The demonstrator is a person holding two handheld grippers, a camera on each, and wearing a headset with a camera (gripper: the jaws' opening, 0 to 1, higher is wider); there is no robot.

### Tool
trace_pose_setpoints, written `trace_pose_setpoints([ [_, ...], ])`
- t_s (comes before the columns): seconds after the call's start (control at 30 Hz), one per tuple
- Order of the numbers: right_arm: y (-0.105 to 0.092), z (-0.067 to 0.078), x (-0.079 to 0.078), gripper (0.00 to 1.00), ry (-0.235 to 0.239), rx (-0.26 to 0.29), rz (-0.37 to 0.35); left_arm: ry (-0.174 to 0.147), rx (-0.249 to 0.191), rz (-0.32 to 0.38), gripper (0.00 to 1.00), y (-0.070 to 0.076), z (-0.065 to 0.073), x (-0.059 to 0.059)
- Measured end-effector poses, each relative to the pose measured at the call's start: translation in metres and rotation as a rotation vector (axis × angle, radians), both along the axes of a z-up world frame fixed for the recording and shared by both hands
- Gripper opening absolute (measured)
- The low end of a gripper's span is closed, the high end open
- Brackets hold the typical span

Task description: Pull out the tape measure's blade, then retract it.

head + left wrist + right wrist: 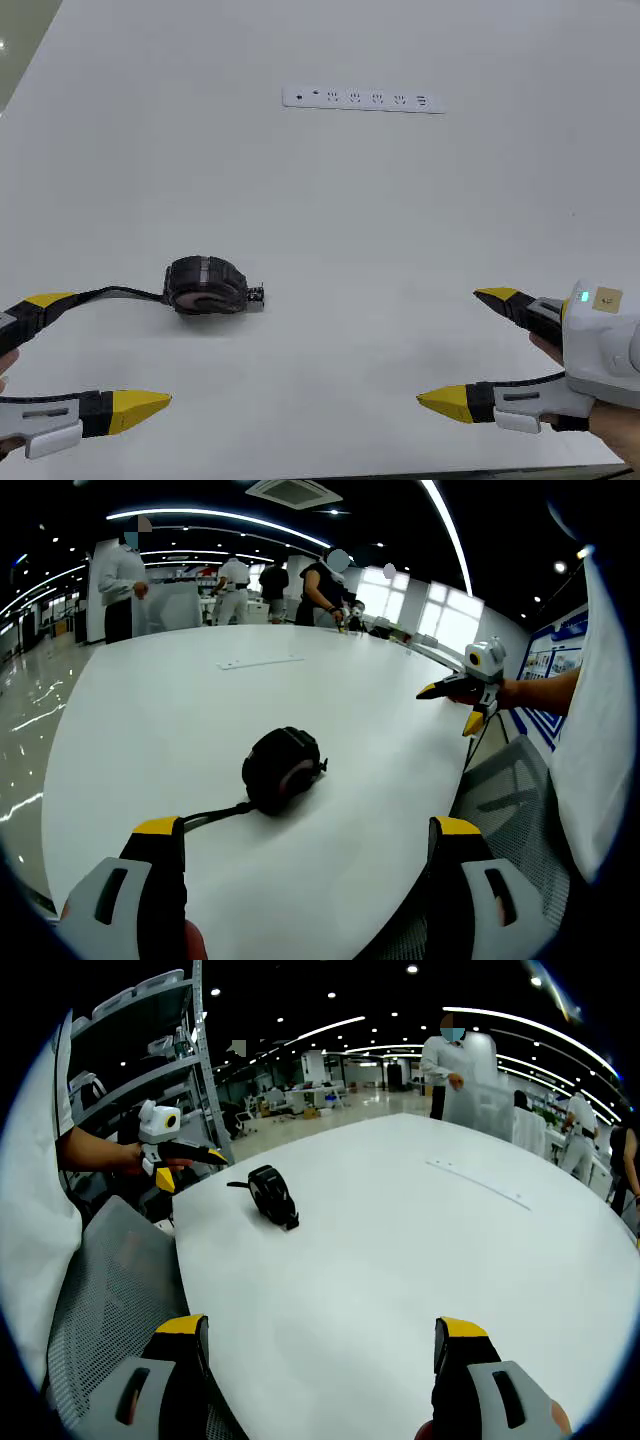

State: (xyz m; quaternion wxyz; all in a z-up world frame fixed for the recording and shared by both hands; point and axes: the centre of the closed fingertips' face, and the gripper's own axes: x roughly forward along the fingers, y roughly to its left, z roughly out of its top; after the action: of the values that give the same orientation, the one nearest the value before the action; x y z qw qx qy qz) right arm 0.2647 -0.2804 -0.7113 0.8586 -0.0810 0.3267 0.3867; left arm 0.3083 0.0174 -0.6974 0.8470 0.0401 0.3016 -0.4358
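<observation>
We see the tape measure [205,286] just ahead of our left claw [117,348] (jaws spread wide), well apart from our right claw [451,346], likewise spread.

An open-plan lab hall: strip lights [330,1028] overhead, metal shelving [140,1005] at ten o'clock, a standing person [455,1060] at one o'clock.

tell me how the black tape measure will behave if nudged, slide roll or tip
The tape measure looks compact and rigid, so it would probably slide on the smooth table. Being rounded, it might rock or tip. The strap looks limp and would likely trail behind.
</observation>
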Motion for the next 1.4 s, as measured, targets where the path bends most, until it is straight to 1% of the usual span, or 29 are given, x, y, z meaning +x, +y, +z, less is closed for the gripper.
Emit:
trace_pose_setpoints([
  [0.27,0.000,0.000,0.000,0.94,0.000,0.006,-0.002,0.005,-0.001,-0.008,0.99,-0.001,-0.001,-0.001],
  [0.3,0.001,-0.001,0.000,0.93,0.001,0.007,0.001,0.005,-0.006,-0.008,0.99,-0.002,0.000,-0.001],
  [0.37,-0.001,-0.001,0.001,0.94,-0.001,-0.001,0.000,0.004,-0.008,-0.006,0.99,-0.002,0.000,0.000],
  [0.43,-0.002,-0.001,0.001,0.94,0.000,0.005,-0.005,0.006,-0.012,-0.009,0.99,-0.003,0.000,0.000],
  [0.57,-0.001,-0.003,0.000,0.94,-0.001,-0.004,-0.003,0.008,-0.008,-0.010,0.99,-0.003,-0.001,-0.001],
  [0.63,-0.002,-0.004,0.001,0.94,-0.007,-0.004,-0.005,0.006,-0.006,-0.011,0.99,-0.003,-0.001,0.000],
  [0.7,-0.001,-0.001,0.004,0.94,-0.018,0.006,-0.010,0.007,-0.008,-0.012,0.99,-0.004,-0.001,0.000],
  [0.77,0.000,-0.002,0.005,0.94,-0.019,0.003,-0.009,0.005,0.004,-0.016,0.99,-0.004,-0.002,0.002],
  [0.8,0.001,-0.002,0.006,0.94,-0.023,-0.001,-0.006,0.003,0.001,-0.019,0.99,-0.005,-0.002,0.002],
  [0.83,0.001,-0.003,0.006,0.93,-0.016,0.000,0.000,0.003,-0.001,-0.023,0.99,-0.005,-0.002,0.003],
  [0.9,0.002,-0.004,0.007,0.93,-0.018,-0.006,0.002,0.003,0.004,-0.027,0.99,-0.006,-0.003,0.004],
  [0.93,0.002,-0.004,0.007,0.93,-0.020,-0.008,0.008,0.004,0.022,-0.032,0.99,-0.005,-0.005,0.006],
  [1.07,0.003,-0.005,0.010,0.90,-0.006,0.003,0.013,0.008,0.023,-0.051,0.97,-0.007,-0.008,0.009],
  [1.1,0.003,-0.005,0.012,0.90,-0.013,-0.004,0.014,-0.004,0.026,-0.057,0.96,-0.008,-0.007,0.012],
  [1.13,0.004,-0.004,0.013,0.89,-0.013,0.001,0.019,-0.006,0.024,-0.059,0.94,-0.008,-0.006,0.013],
  [1.17,0.006,-0.005,0.013,0.87,0.002,0.010,0.024,0.005,0.021,-0.063,0.93,-0.009,-0.006,0.015],
  [1.2,0.006,-0.006,0.015,0.87,-0.001,0.007,0.026,0.007,0.018,-0.068,0.91,-0.010,-0.006,0.016],
  [1.23,0.007,-0.006,0.016,0.87,-0.002,0.004,0.031,0.002,0.020,-0.071,0.91,-0.010,-0.006,0.018],
  [1.27,0.007,-0.007,0.018,0.87,0.003,0.005,0.034,-0.005,0.032,-0.080,0.90,-0.011,-0.007,0.020],
  [1.37,0.009,-0.008,0.023,0.88,0.001,0.003,0.043,-0.013,0.034,-0.089,0.89,-0.015,-0.006,0.025],
  [1.4,0.010,-0.008,0.025,0.89,0.001,0.002,0.046,-0.010,0.034,-0.095,0.89,-0.016,-0.006,0.026],
])
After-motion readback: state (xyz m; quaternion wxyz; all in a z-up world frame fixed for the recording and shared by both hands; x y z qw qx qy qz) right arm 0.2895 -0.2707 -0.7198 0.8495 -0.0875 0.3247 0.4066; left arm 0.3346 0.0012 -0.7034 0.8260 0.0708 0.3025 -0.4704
